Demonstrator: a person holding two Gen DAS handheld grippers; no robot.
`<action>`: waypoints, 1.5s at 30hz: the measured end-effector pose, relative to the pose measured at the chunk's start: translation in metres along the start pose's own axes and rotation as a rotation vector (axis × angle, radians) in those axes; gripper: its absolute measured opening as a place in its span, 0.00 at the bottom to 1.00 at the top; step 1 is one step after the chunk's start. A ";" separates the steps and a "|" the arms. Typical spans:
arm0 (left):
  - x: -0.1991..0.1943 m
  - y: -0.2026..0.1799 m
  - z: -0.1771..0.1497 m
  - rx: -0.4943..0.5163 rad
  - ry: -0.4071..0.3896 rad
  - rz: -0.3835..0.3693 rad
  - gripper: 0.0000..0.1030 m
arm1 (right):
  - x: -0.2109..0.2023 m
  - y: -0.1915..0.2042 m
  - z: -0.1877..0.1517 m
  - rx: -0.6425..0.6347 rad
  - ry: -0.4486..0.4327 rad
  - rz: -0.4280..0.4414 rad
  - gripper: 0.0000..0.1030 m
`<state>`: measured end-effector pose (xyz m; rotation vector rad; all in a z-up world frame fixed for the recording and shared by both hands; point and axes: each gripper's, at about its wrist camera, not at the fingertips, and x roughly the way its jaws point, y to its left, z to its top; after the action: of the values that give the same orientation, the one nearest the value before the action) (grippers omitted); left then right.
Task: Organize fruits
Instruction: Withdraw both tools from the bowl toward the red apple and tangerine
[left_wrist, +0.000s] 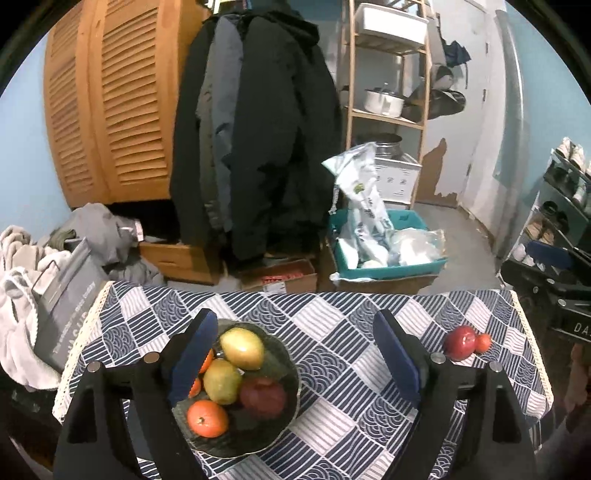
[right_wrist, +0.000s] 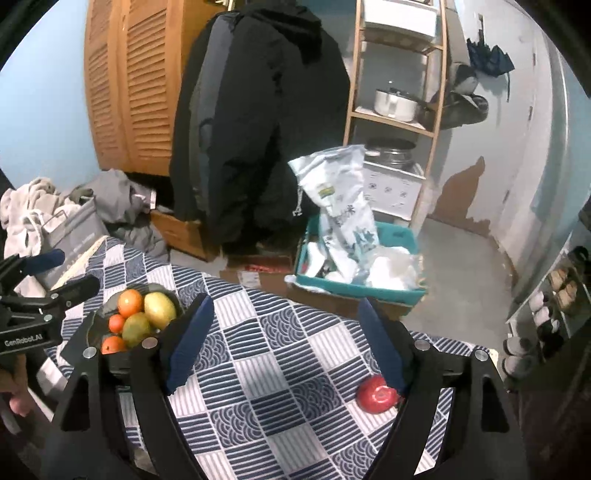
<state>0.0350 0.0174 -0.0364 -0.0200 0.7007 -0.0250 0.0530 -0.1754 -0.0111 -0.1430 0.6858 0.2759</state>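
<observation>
Now we have two strays, an apple (left_wrist: 460, 342) and a small orange (left_wrist: 483, 342), touching near the cloth's right edge, well apart from the bowl (left_wrist: 284, 413) of fruit. We should bring our right gripper (right_wrist: 284, 345) squarely over the apple before closing. Both it and our left gripper (left_wrist: 295, 360) hang released, empty, tilted downward above the table (left_wrist: 332, 424)

Worktop cloth (left_wrist: 332, 332): navy/white patchwork, stripes & wave squares, cream lace trim. Dark glass bowl (left_wrist: 288, 387), lower centre: yellow-green mangoes (left_wrist: 242, 349), orange tangerines (left_wrist: 207, 417), dark red apple (left_wrist: 263, 397). Red apple (left_wrist: 459, 341) at right w/ small orange-red fruit (left_wrist: 483, 342). Blue pads on black jaws. Teal bin (left_wrist: 388, 254) mid-right.
</observation>
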 end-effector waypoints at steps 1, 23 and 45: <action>-0.001 -0.004 0.000 0.004 0.001 -0.006 0.86 | -0.001 -0.003 -0.002 0.001 -0.002 -0.005 0.79; 0.008 -0.105 0.005 0.126 0.037 -0.130 0.92 | -0.003 -0.120 -0.047 0.172 0.074 -0.154 0.82; 0.084 -0.193 -0.029 0.237 0.211 -0.199 0.92 | 0.028 -0.194 -0.097 0.262 0.222 -0.257 0.82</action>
<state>0.0771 -0.1785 -0.1071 0.1420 0.9010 -0.3038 0.0730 -0.3761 -0.0952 -0.0099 0.9076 -0.0794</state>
